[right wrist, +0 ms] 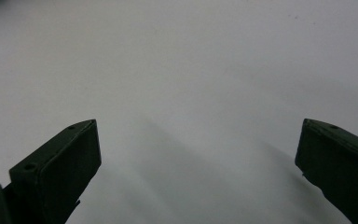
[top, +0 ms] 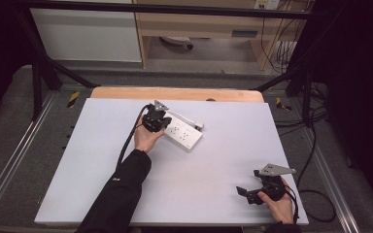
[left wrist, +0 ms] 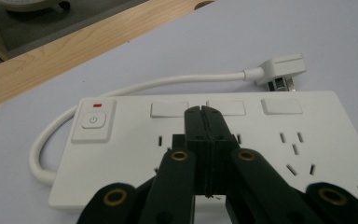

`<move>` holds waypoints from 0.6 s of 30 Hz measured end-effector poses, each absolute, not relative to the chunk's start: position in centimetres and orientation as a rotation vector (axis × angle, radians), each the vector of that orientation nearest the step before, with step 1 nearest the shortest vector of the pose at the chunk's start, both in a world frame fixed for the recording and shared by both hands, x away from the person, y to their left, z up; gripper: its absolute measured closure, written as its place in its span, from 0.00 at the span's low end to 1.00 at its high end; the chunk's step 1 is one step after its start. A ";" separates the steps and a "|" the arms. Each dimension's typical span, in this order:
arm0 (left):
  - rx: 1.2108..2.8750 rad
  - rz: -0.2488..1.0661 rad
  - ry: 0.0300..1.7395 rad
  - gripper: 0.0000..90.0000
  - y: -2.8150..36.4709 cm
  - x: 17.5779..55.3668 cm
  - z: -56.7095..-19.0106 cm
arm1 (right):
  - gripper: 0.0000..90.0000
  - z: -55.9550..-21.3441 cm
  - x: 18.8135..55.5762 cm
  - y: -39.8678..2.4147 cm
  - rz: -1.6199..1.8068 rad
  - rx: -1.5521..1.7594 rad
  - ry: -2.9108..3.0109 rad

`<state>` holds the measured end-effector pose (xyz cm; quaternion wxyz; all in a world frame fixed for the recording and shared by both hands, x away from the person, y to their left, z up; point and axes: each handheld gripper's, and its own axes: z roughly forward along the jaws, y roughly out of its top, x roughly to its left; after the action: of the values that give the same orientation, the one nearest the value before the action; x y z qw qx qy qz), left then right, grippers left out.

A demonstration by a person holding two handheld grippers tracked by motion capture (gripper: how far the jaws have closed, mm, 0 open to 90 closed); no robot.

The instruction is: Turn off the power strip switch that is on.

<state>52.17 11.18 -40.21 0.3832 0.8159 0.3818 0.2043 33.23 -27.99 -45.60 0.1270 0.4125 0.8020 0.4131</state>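
I see the left hand-held gripper (left wrist: 202,110) with jaws pressed together, empty, over the power strip (top: 183,133) near the table's (top: 223,170) far edge. Right hand-held gripper (top: 246,195) spread wide, near corner.

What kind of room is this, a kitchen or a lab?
Probably a lab or workshop. A black metal frame surrounds the white table, cables trail across the floor, and a power strip lies on the table.
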 end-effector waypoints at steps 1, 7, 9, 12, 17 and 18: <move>2.080 0.514 0.976 1.00 11.4 51.9 -40.1 | 0.01 -45.6 33.2 -28.0 1.201 1.200 2.334; 2.076 0.508 0.964 0.98 13.0 50.3 -39.5 | 0.01 -45.6 33.2 -28.0 1.200 1.201 2.332; 2.075 0.505 0.959 0.96 13.5 49.7 -39.3 | 0.01 -45.6 33.3 -28.0 1.199 1.202 2.333; 2.064 0.476 0.955 0.91 14.2 49.0 -39.2 | 0.01 -45.7 33.3 -27.9 1.194 1.202 2.335; 2.080 0.475 0.947 0.81 15.1 47.6 -38.9 | 0.01 -45.7 33.3 -28.0 1.196 1.202 2.333; 2.083 0.478 0.945 0.78 15.3 47.4 -38.9 | 0.01 -45.7 33.3 -28.0 1.196 1.201 2.333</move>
<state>47.37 15.31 -38.88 0.3915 0.8202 0.3723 0.1882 33.28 -27.96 -45.68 0.1289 0.4129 0.8023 0.4113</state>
